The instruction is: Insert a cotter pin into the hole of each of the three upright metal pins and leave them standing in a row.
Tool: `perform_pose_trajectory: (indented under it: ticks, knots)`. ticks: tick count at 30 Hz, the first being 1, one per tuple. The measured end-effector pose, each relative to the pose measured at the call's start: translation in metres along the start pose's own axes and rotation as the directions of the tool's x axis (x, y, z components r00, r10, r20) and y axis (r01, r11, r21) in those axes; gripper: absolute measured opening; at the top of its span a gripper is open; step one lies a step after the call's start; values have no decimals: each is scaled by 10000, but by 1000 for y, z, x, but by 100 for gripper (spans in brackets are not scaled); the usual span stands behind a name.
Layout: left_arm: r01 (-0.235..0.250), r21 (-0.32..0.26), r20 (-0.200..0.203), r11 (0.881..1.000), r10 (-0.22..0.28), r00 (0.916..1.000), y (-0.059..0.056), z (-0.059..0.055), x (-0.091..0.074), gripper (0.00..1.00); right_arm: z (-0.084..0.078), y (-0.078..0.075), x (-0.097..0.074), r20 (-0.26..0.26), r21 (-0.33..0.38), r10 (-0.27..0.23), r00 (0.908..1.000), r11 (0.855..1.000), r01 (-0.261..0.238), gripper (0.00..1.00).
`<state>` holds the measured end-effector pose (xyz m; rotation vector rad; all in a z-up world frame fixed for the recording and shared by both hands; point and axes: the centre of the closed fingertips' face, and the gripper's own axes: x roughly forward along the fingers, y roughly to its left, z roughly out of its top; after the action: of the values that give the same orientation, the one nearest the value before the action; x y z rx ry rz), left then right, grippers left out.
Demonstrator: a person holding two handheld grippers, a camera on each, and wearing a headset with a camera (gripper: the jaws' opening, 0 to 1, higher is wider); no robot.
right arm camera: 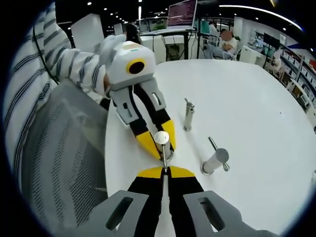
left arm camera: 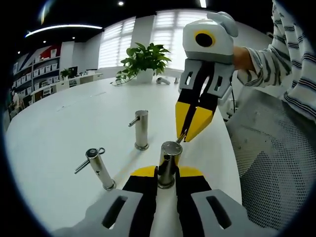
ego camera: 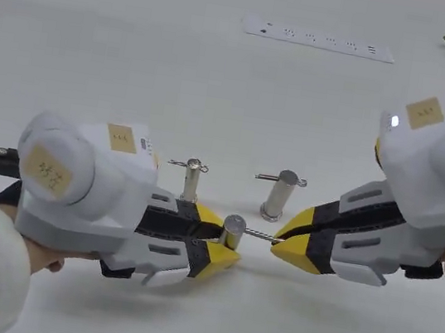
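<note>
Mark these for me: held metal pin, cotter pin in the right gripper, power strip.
held metal pin (ego camera: 234, 225): head view, on its round top cap.
cotter pin (ego camera: 261, 236): head view, middle of its thin shaft.
power strip (ego camera: 318, 39): head view, middle of its top face.

Ahead of you, an upright silver metal pin (ego camera: 192, 180) and its twin (ego camera: 278, 196), each with a wire cotter pin (ego camera: 179, 163) sticking sideways, stand in the way; beyond them the white worktop (ego camera: 139, 53) lies open up to a flat white power strip (ego camera: 317, 38).
</note>
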<state>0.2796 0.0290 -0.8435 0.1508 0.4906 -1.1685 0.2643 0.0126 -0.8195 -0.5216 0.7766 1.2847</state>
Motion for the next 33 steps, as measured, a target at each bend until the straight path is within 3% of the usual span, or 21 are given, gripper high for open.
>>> perform_pose_trajectory:
  ticks: [11,14,15,21,33]
  knots:
    - [-12,-139,-4,9999,12,10000,0,0,1,12,12,1,8,195,-456,152,9997,9989,-143,5]
    - [-27,-145,-7,9999,27,10000,0,0,1,12,11,-1,9,301,-174,127,9995,9998,-122,25]
    - [-28,-145,-4,9999,28,10000,0,0,1,12,10,-5,7,288,-237,-71,9996,9997,78,27]
    - [-25,-163,21,9999,25,10000,-1,-1,2,12,2,-3,-4,79,-229,169,9998,9996,-167,9]
    - [-170,-205,34,9996,171,9998,-1,-1,2,12,12,-4,-1,373,-325,61,9993,9995,-49,3]
